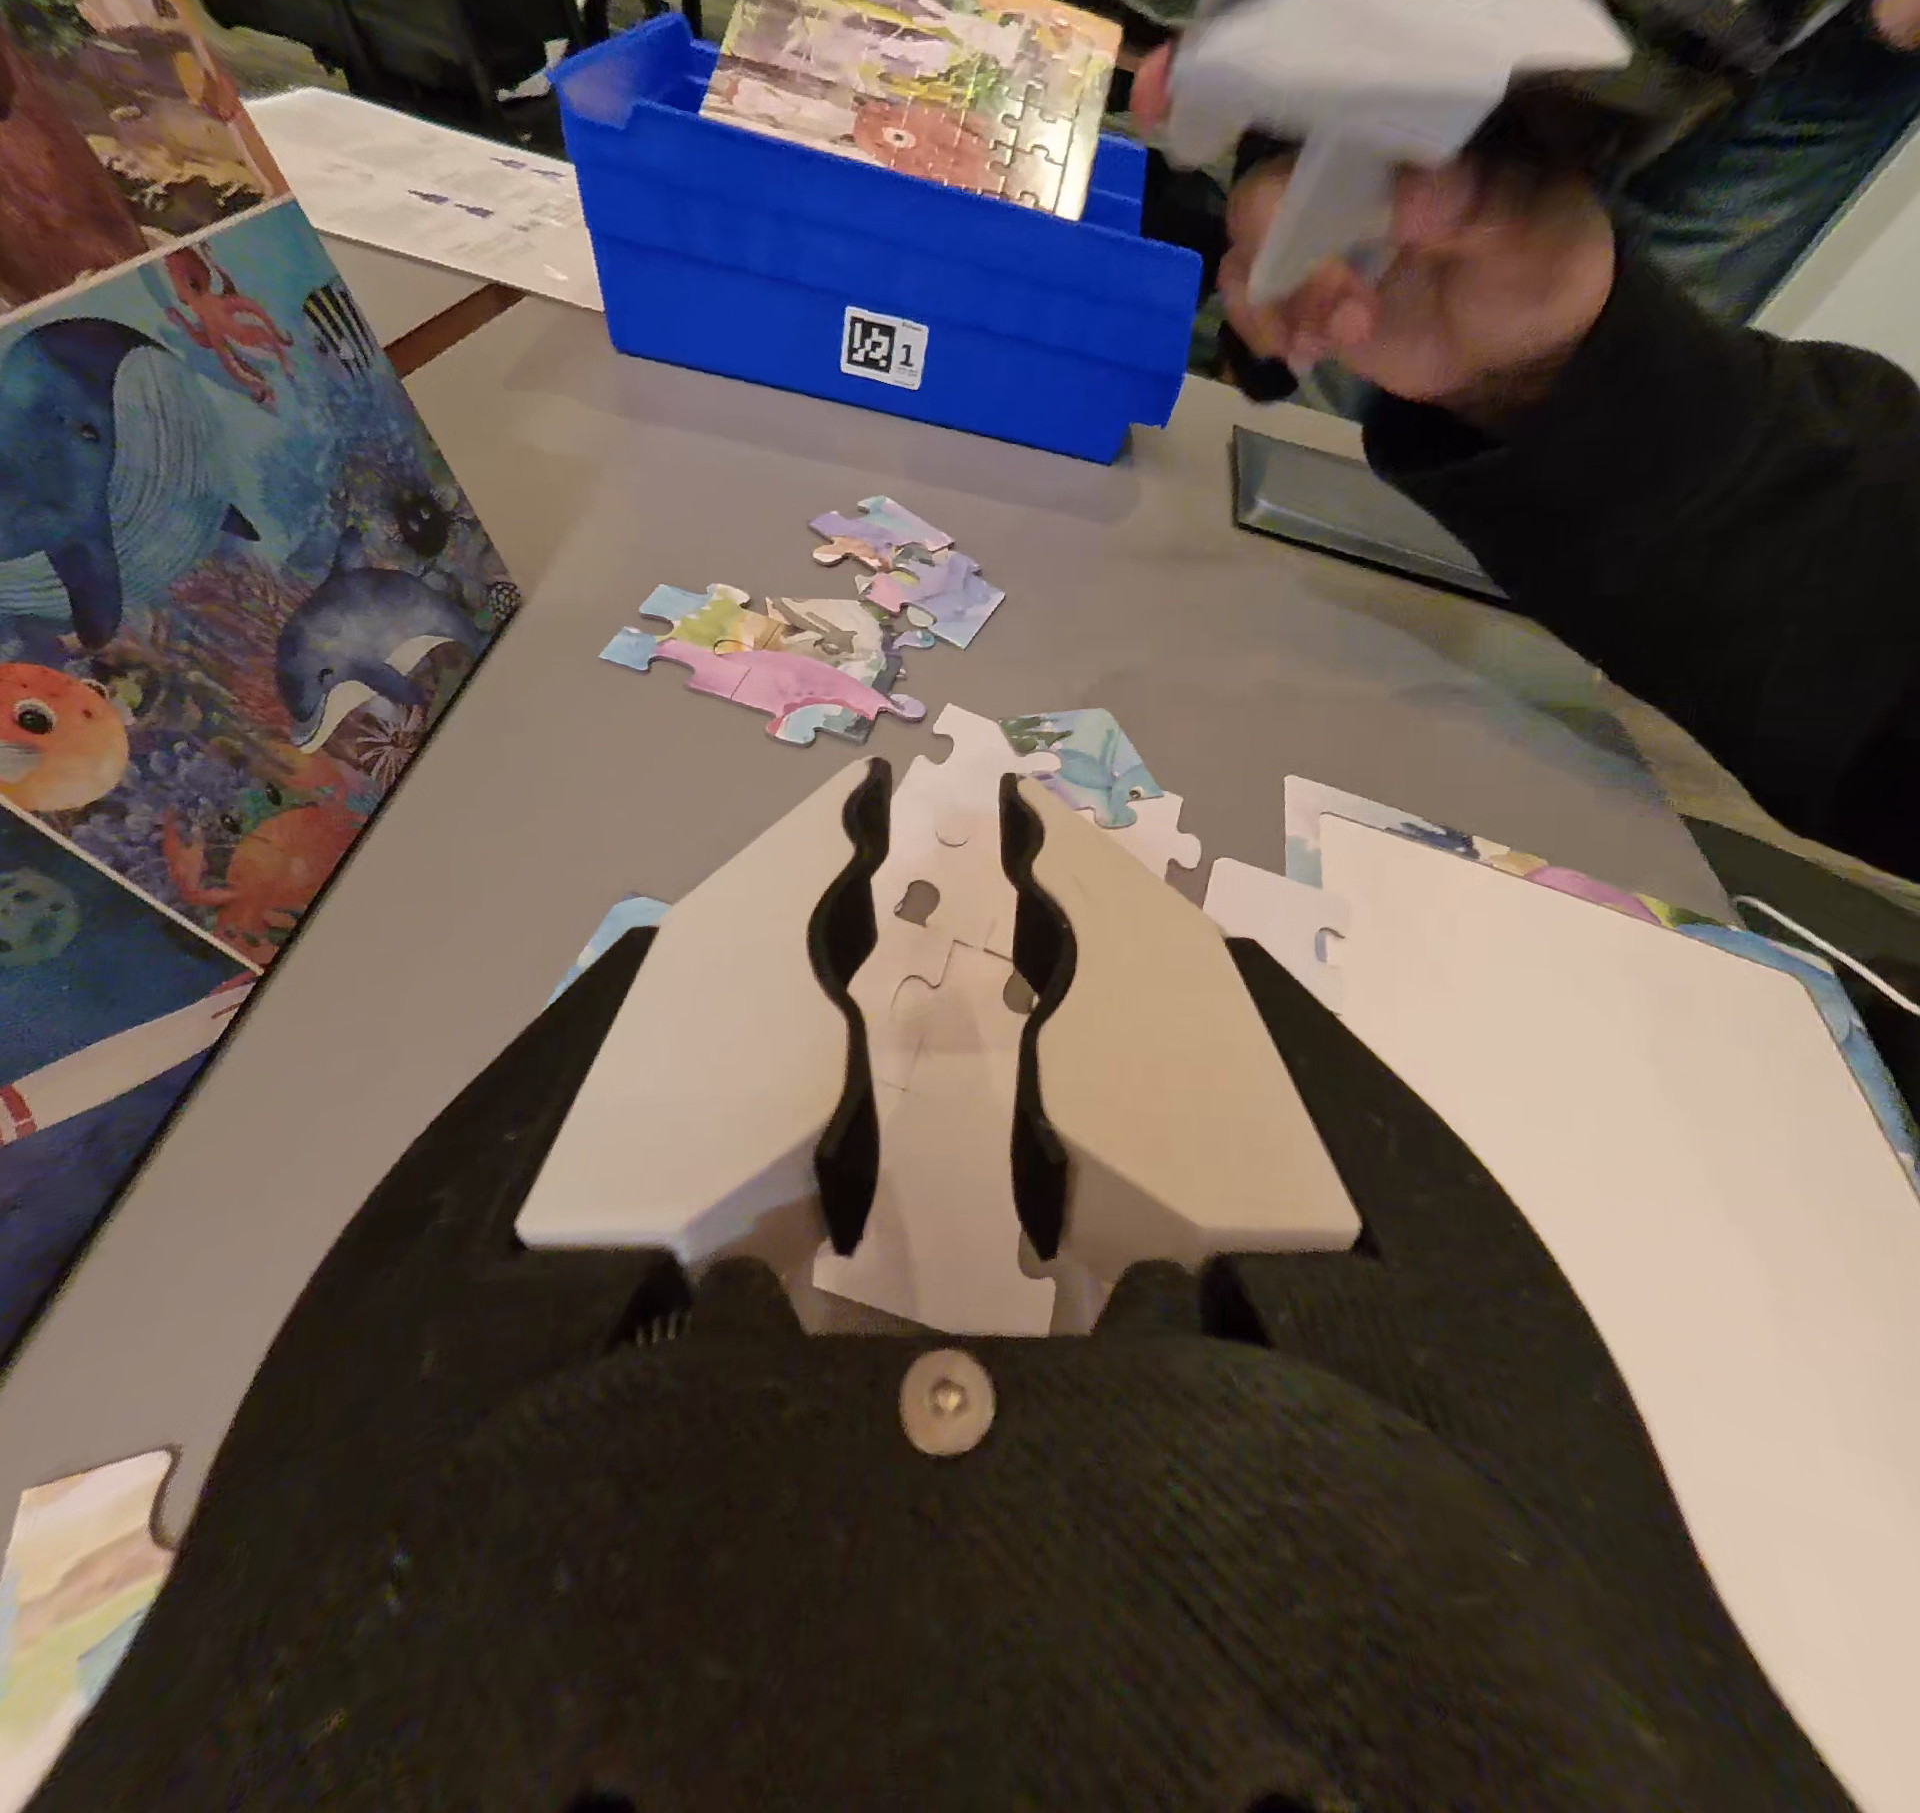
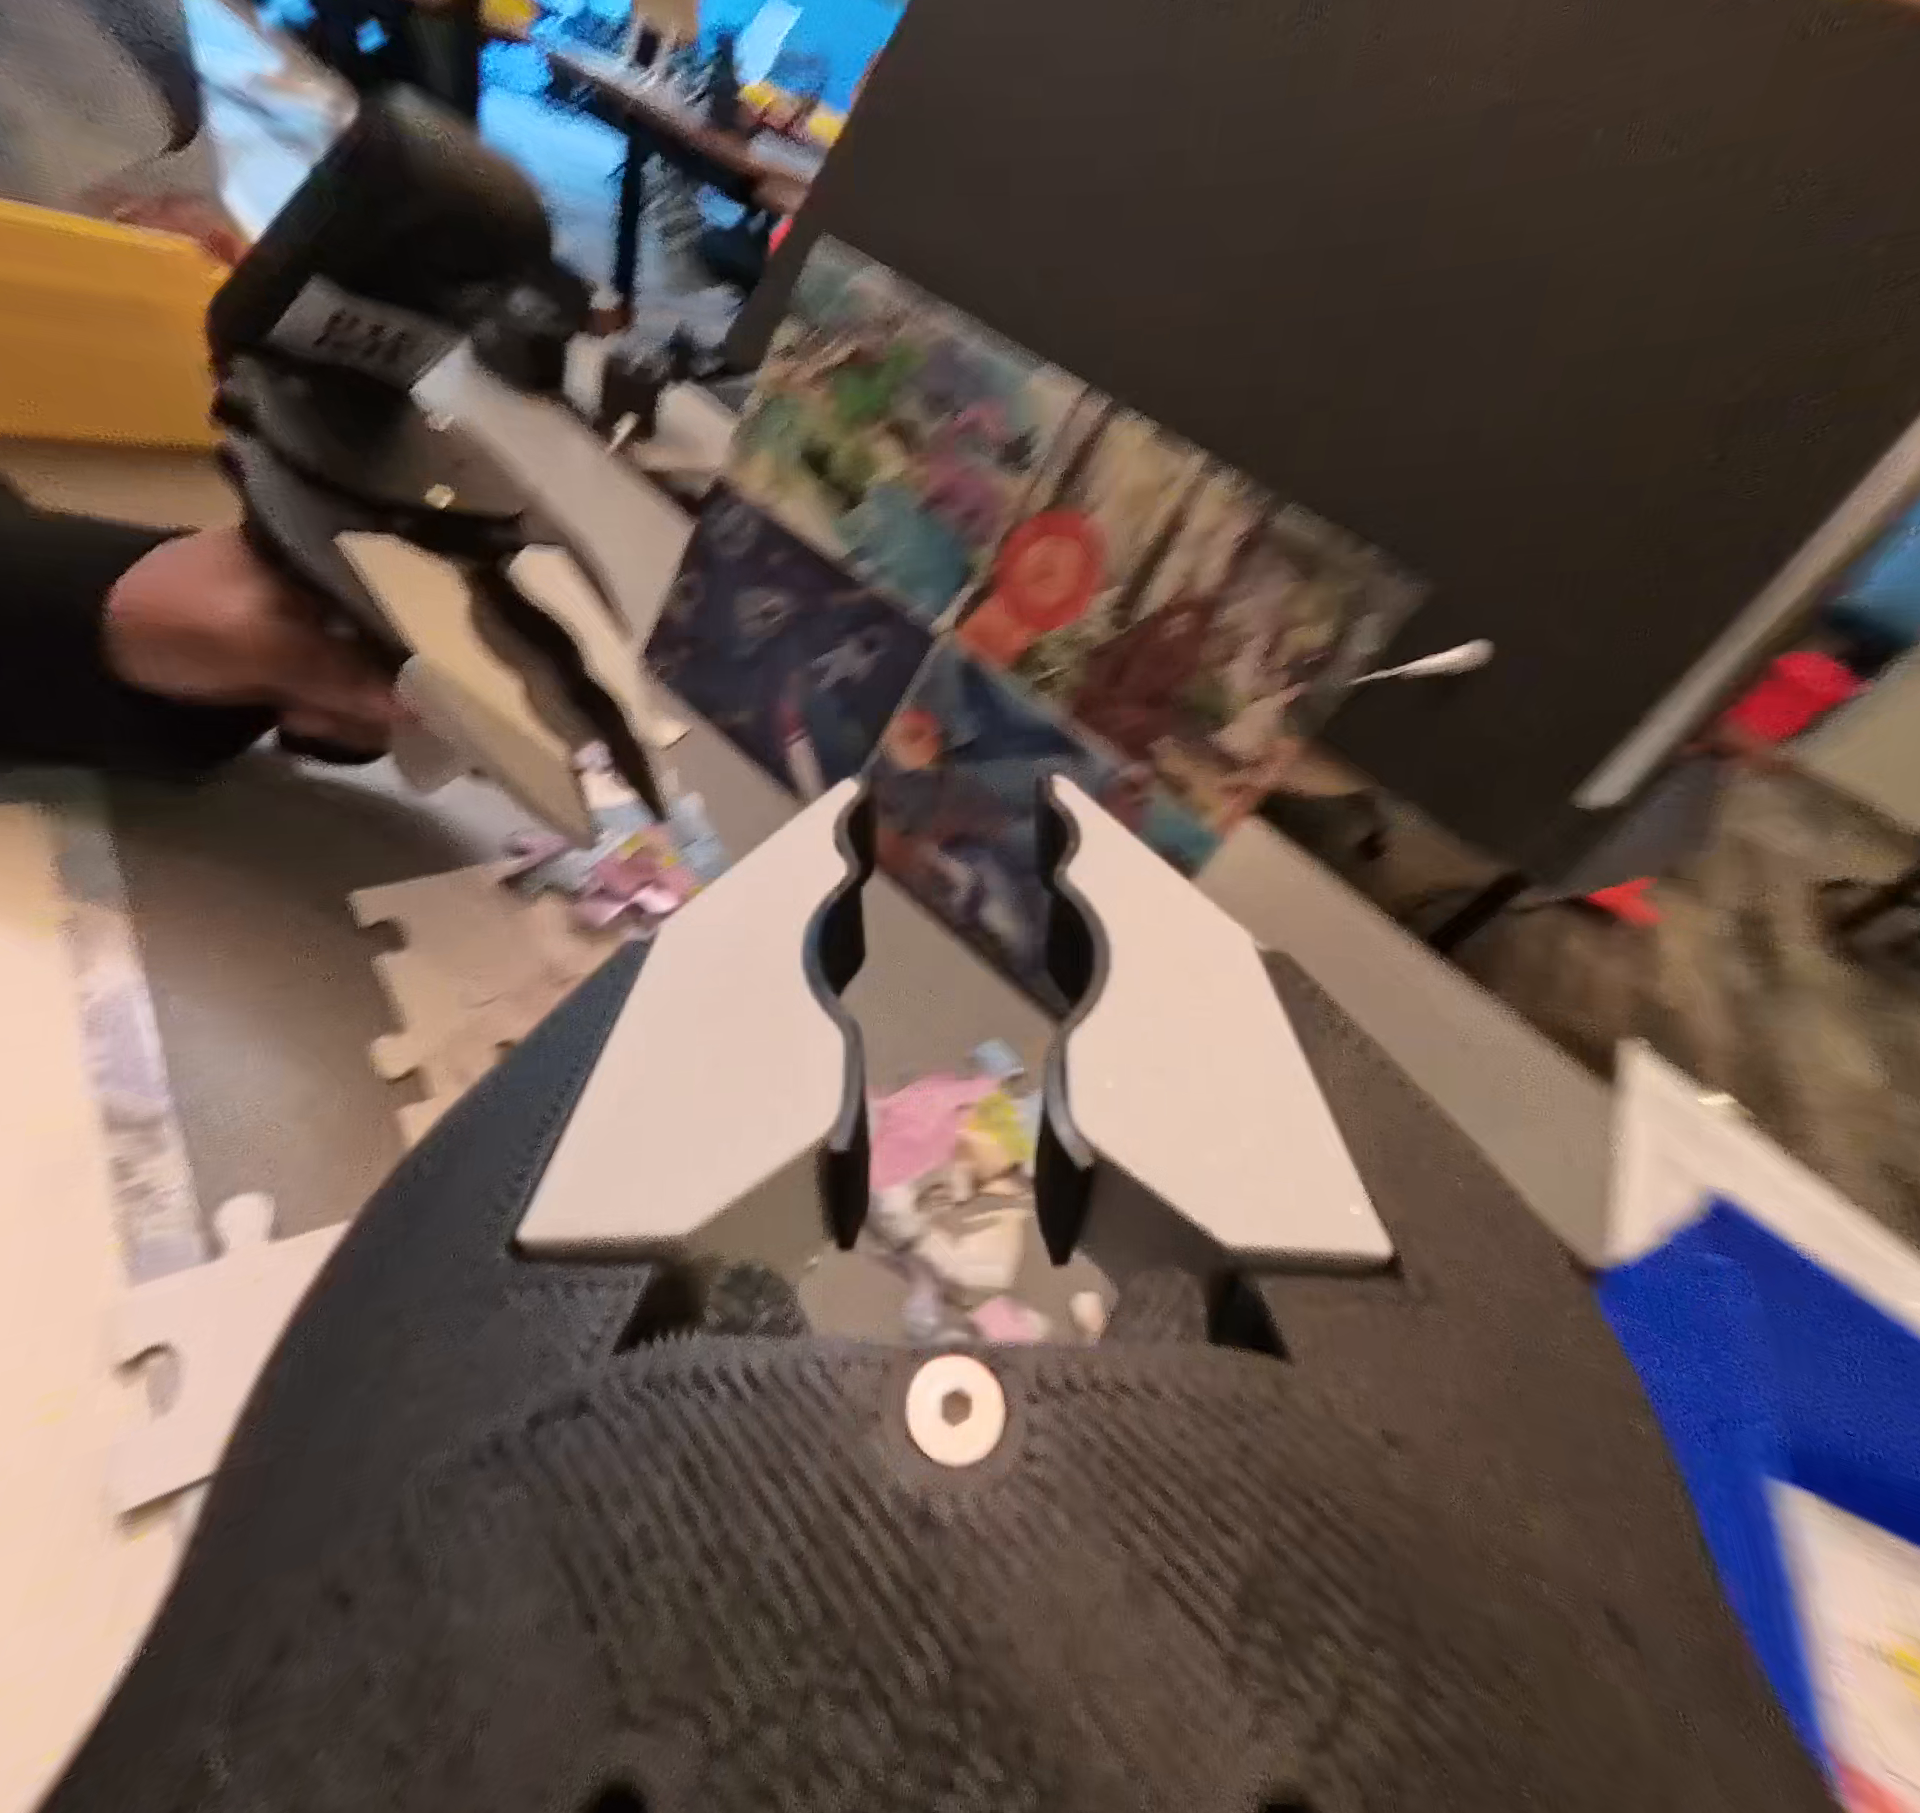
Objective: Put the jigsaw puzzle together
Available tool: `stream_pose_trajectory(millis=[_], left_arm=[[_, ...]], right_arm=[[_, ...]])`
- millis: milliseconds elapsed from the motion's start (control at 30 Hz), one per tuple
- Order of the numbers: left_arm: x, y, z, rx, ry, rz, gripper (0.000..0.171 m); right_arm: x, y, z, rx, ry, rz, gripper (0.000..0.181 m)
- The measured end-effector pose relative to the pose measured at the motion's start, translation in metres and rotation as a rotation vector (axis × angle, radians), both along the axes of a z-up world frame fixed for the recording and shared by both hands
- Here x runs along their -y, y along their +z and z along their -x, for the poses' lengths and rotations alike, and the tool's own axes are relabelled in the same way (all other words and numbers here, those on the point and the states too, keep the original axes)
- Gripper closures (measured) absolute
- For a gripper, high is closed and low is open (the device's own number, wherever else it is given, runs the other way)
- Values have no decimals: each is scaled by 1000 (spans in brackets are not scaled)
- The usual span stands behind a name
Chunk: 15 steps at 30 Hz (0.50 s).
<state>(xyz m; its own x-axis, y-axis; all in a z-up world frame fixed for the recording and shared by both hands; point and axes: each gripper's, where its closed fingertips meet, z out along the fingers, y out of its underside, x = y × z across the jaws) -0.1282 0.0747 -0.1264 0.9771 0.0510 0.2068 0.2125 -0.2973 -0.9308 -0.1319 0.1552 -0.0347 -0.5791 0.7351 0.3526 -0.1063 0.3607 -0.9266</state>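
Grey-white fingers with wavy black pads make up the left gripper point(image 1: 943, 792), which hovers low over the grey table point(image 1: 582, 475) with its jaws parted and nothing between them; directly under the gap lies a joined patch of face-down pieces point(image 1: 940, 963), blank white backs up. The right gripper point(image 2: 954, 807) is lifted clear of the table, also parted and empty (its view is smeared by motion). Just beyond the left fingertips sits a face-up piece with a blue-green figure point(image 1: 1101, 761), and farther on a pastel cluster point(image 1: 774, 657) of pink, lilac and pale blue pieces already locked together. To the right rests a large white backing sheet point(image 1: 1558, 1088); a blue bin point(image 1: 883, 257) stands at the far edge.

My guess at the risk: pinching the flat, thin inverted patch could buckle it at its seams and pop the joints apart. Flipping it may scatter pieces.
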Motion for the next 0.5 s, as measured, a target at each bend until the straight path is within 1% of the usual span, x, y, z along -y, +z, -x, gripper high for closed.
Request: stream_pose_trajectory(millis=[67,133,200,267,300,333,400,500], left_arm=[[-1,-5,2,13,5,10,148],[-2,-14,1,38,-1,29,143],[-2,-20,2,50,-2,47,141],[-2,-23,3,47,3,51,140],[-2,-25,3,43,7,54,140],[-3,-27,4,42,9,60,140],[-3,-28,3,50,4,67,139],[-3,-28,3,48,5,69,139]], right_arm=[[18,-31,11,86,37,-6,151],[27,-51,19,107,47,26,152],[23,-69,29,152,-4,83,154],[24,-88,27,247,11,116,150],[25,-97,23,298,28,80,144],[21,-105,23,318,15,30,142],[15,-113,24,305,-13,-10,143],[23,-117,20,344,27,35,141]])
